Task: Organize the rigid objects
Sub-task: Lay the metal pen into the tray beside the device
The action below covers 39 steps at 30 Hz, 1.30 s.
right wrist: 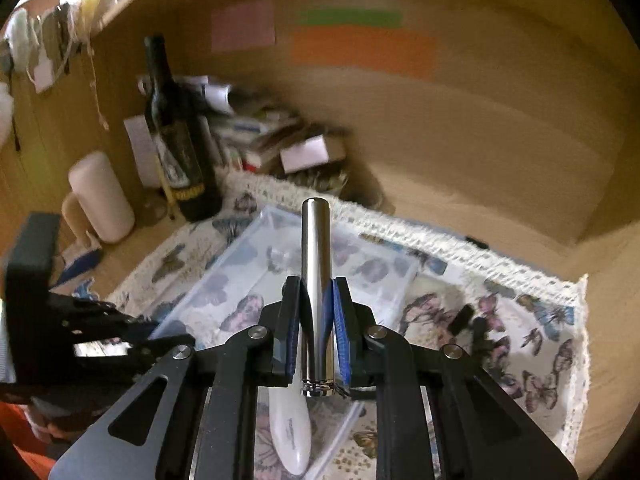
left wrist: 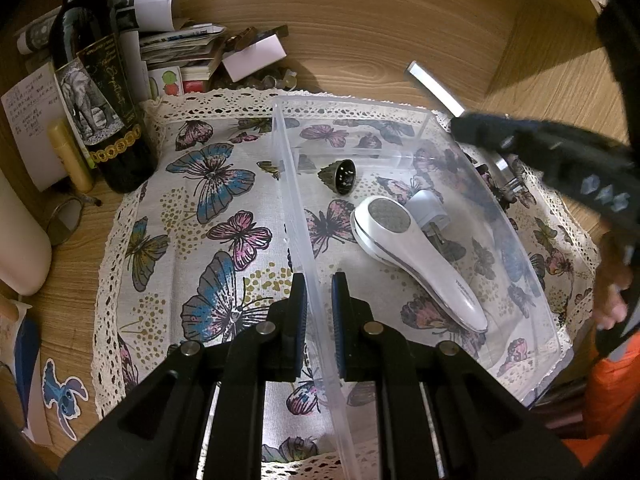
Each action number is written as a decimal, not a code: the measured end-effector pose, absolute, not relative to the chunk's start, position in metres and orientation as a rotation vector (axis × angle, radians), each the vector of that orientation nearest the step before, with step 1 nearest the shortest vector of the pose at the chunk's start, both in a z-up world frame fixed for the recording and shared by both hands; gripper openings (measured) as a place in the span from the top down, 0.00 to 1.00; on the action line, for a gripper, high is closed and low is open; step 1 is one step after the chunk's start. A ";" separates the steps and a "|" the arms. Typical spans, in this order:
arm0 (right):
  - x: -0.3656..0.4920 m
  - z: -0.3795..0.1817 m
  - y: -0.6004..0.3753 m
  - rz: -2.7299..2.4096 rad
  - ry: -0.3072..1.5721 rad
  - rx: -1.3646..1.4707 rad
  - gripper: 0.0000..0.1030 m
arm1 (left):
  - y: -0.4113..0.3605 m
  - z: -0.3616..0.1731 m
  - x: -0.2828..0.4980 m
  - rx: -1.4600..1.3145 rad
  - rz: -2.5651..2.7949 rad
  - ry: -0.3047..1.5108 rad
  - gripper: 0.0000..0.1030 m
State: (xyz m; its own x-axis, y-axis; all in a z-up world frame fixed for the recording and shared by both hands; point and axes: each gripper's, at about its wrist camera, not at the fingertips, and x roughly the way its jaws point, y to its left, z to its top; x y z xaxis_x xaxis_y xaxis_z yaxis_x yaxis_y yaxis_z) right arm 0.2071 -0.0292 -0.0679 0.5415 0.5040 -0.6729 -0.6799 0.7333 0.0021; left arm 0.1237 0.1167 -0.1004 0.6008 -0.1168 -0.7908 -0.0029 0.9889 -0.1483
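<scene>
A clear plastic bin stands on a butterfly-print cloth. In it lie a white hand-held fabric shaver, a white plug and a dark ribbed metal cone. My left gripper is shut on the bin's left wall, one finger on each side. My right gripper is shut on a shiny metal cylinder, which it holds in the air above the bin. In the left wrist view the right gripper and its cylinder hang over the bin's far right corner.
A dark wine bottle, a heap of papers and boxes and a white cylinder crowd the back left corner. Small black items lie on the cloth right of the bin. Wooden walls close in at the back and right.
</scene>
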 end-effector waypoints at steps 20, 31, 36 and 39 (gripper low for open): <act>0.218 -0.102 -0.022 0.711 0.853 -0.341 0.85 | 0.115 -0.101 0.124 -0.136 -0.065 0.924 0.89; 0.212 -0.063 -0.056 0.647 0.731 -0.283 0.77 | 0.114 -0.101 0.124 -0.136 -0.071 0.923 0.89; 0.219 -0.050 -0.080 0.582 0.697 -0.247 0.73 | 0.114 -0.101 0.124 -0.135 -0.071 0.923 0.89; 0.224 -0.051 -0.096 0.531 0.698 -0.234 0.68 | 0.114 -0.101 0.124 -0.137 -0.071 0.923 0.89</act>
State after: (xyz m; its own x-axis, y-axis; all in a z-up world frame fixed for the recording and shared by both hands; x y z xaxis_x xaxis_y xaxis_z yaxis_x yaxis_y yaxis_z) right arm 0.2235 -0.0964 -0.0506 0.6412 0.3851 -0.6638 -0.5374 0.8428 -0.0301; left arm 0.1244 0.1142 -0.1005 0.6020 -0.1198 -0.7894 0.0024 0.9889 -0.1483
